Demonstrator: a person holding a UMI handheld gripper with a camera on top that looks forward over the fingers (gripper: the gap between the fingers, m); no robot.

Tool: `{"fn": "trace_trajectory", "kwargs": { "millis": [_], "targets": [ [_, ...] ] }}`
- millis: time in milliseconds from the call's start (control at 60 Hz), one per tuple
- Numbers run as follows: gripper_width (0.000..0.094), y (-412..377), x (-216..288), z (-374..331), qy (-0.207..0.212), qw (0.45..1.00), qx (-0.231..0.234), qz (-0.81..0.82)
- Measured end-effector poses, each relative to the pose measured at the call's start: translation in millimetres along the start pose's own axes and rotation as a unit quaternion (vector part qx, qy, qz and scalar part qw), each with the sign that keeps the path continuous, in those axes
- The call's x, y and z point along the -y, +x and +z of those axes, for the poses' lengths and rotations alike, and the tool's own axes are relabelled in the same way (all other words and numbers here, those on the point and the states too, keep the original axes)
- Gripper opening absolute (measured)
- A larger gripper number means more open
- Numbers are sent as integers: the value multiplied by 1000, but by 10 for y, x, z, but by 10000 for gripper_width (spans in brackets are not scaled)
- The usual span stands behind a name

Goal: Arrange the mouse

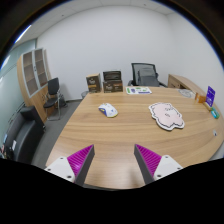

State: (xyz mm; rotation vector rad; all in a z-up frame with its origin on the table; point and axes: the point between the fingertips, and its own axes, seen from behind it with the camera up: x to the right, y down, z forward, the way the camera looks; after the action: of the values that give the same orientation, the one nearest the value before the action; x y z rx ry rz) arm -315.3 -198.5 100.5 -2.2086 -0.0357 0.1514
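In the gripper view, the gripper (111,162) hangs above the near edge of a large wooden table (120,135), its two fingers spread wide with bare tabletop showing between them. The purple pads (80,158) face each other across that gap and nothing is caught in it.

The mouse (107,110), white and rounded, sits on the table well beyond the fingertips and a little to the left of the gap's centre line. To the right of the mouse, well apart from it, lies a flat white mouse pad (167,115) of irregular outline with a pale printed figure on it; the figure is too small to make out. At the table's far right end stands a purple box (210,96), with what may be a small teal object just beside it.

Behind the table a dark office chair (146,74) faces the far edge, and cardboard boxes (104,83) are stacked on the floor by the white wall. Another chair (53,94) stands to the left, next to a wooden cabinet (36,78). Nearer, on the left, is a black chair (22,135).
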Motion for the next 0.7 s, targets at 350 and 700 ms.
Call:
{"fn": "trace_trajectory", "kwargs": {
  "millis": [350,700],
  "targets": [
    [836,341,165,971,8,1000,5,-25],
    [803,593,507,2219,3,998,48,-47]
  ]
}}
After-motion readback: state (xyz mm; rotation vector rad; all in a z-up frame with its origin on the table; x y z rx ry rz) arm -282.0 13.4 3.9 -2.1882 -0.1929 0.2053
